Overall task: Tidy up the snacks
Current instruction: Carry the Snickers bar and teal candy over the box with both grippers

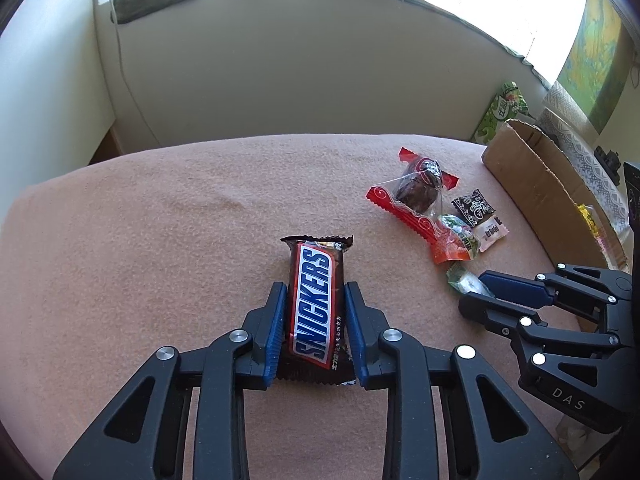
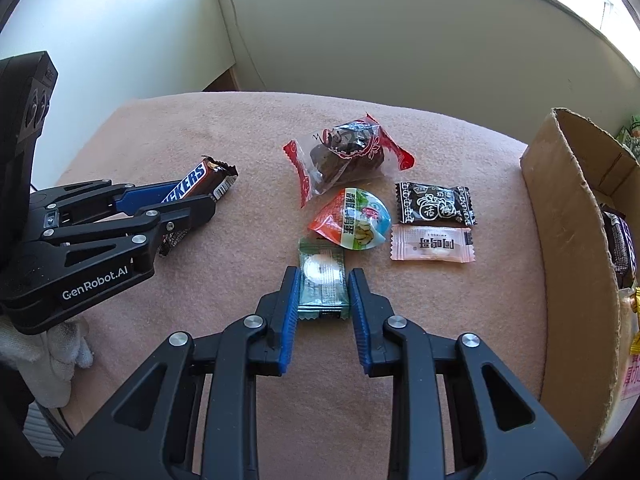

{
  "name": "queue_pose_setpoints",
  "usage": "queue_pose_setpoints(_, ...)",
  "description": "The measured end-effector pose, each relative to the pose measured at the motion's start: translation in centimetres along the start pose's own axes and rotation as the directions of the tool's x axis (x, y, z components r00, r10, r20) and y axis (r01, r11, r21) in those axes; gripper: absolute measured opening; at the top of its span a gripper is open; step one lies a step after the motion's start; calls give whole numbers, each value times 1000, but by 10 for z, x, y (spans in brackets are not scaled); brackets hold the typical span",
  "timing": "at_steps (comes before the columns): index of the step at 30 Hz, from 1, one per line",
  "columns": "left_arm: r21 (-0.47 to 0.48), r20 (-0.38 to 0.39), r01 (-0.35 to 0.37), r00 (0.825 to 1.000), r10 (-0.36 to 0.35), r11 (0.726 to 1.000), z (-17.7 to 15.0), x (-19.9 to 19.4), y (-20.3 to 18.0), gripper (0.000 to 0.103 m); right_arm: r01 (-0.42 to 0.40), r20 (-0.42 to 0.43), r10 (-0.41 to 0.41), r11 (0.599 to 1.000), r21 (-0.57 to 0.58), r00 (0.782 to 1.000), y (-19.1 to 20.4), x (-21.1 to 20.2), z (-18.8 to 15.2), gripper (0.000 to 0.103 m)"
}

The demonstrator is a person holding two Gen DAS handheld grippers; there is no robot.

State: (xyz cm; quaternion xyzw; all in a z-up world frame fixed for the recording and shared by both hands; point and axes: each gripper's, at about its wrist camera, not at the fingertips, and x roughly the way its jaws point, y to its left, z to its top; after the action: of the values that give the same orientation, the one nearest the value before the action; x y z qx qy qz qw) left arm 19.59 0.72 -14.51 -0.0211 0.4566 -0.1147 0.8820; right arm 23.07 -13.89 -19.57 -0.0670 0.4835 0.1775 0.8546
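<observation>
The Snickers bar is clamped at centre frame by the left gripper. Lower centre, the green sachet is straddled by the right gripper, jaws seemingly unclosed; it should be pinched squarely, then carried to the cardboard box at right.

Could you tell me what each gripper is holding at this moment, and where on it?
Left gripper: Snickers bar, clamped across its long sides. Right gripper: fingers straddle a green candy packet; contact unclear.

One Snickers bar, five small snack packets, one cardboard box, two claws.
</observation>
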Motion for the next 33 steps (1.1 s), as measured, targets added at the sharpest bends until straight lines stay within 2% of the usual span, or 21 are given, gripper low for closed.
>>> queue_pose_setpoints(10,-6,47,21,999,-21,1000,-8,-24,-15,27,-8,55,6,999,32,998,-5,-30,-21,26)
queue_pose_setpoints(16,25,95,42,994,-45,999,0,-43,-38,27,2,112,-7,999,44,994,-8,-59,-23,26)
queue_pose_setpoints(24,89,143,73,986,-86,993,9,-60,-78,27,3,197,-21,996,88,980,-33,-110,-29,26)
queue_pose_setpoints(33,146,159,122,977,-145,982,17,-61,-120,27,60,260,-94,989,137,961,-69,-154,-41,26)
